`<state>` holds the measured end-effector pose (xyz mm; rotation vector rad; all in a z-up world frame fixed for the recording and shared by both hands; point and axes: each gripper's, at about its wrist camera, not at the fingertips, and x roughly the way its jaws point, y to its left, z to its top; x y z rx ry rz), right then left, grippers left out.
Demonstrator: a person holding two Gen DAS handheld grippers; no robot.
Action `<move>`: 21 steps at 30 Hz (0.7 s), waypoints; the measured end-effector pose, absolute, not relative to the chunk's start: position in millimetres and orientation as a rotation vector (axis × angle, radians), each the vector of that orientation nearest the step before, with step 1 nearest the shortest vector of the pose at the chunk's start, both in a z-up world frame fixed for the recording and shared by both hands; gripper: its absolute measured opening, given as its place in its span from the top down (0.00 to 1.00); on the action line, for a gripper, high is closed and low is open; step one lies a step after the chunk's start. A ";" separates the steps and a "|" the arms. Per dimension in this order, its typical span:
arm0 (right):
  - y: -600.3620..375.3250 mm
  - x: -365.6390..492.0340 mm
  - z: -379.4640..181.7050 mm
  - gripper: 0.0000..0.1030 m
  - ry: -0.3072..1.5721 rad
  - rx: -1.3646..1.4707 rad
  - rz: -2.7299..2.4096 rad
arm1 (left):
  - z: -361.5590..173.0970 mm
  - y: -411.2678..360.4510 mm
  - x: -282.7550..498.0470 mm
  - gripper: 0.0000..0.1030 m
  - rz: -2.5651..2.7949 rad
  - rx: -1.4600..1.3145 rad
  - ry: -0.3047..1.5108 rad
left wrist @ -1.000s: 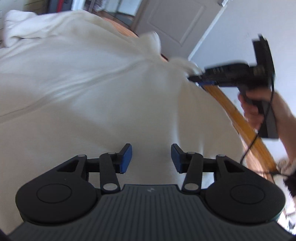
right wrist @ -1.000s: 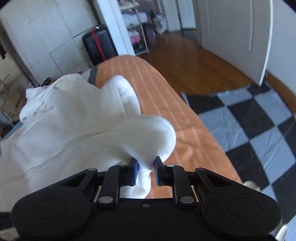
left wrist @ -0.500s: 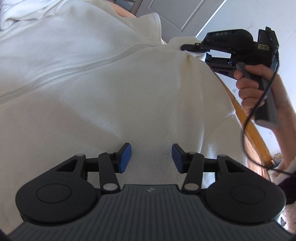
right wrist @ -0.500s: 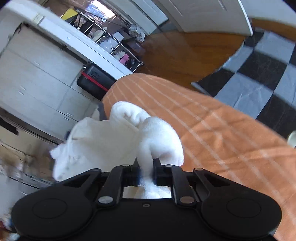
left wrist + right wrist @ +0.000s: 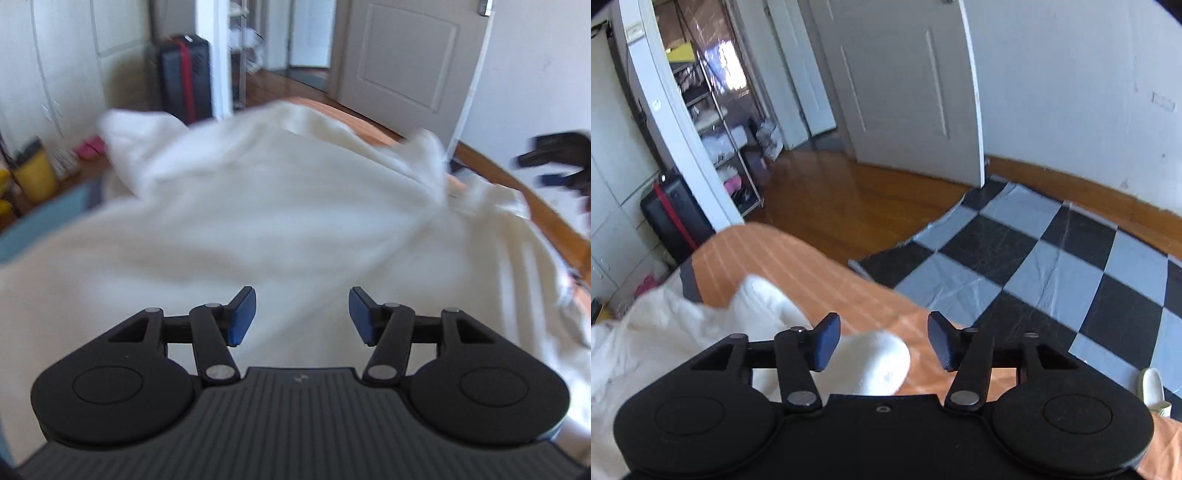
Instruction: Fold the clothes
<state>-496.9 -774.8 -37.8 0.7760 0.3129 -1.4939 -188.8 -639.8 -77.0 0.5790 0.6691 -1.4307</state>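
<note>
A: Where's the white fleece garment (image 5: 280,221)?
B: Spread over the orange striped bed cover (image 5: 827,269). Right gripper (image 5: 882,341) is opening, cuff lying loose between its jaws; left gripper (image 5: 301,314) is opening, empty.
A: Next?
B: Probably regrip an edge, fold across.

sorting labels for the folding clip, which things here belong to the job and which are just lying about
Job:
- white fleece garment on the orange striped bed cover
- left gripper, jaws opening
- right gripper, jaws opening, clear of the cuff

Lying about:
- black suitcase with red stripe
- black and grey checked mat
- yellow bin
</note>
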 end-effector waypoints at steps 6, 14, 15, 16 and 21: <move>-794.6 -439.1 -22.0 0.30 0.188 0.939 -1.059 | -103.9 -713.1 -105.3 0.44 -1.260 0.519 0.630; -806.9 -378.0 -92.0 0.30 0.345 0.895 -0.890 | -141.0 -797.8 -76.0 0.37 -1.170 0.680 0.472; -808.0 -373.3 -95.0 0.30 0.360 0.874 -0.878 | -143.1 -807.2 -76.0 0.37 -1.158 0.712 0.443; -809.6 -368.9 -97.5 0.30 0.374 0.853 -0.861 | -144.0 -815.5 -76.5 0.46 -1.148 0.736 0.404; -815.6 -357.0 -108.4 0.30 0.424 0.808 -0.883 | -114.1 -831.8 -82.7 0.89 -1.115 0.771 0.161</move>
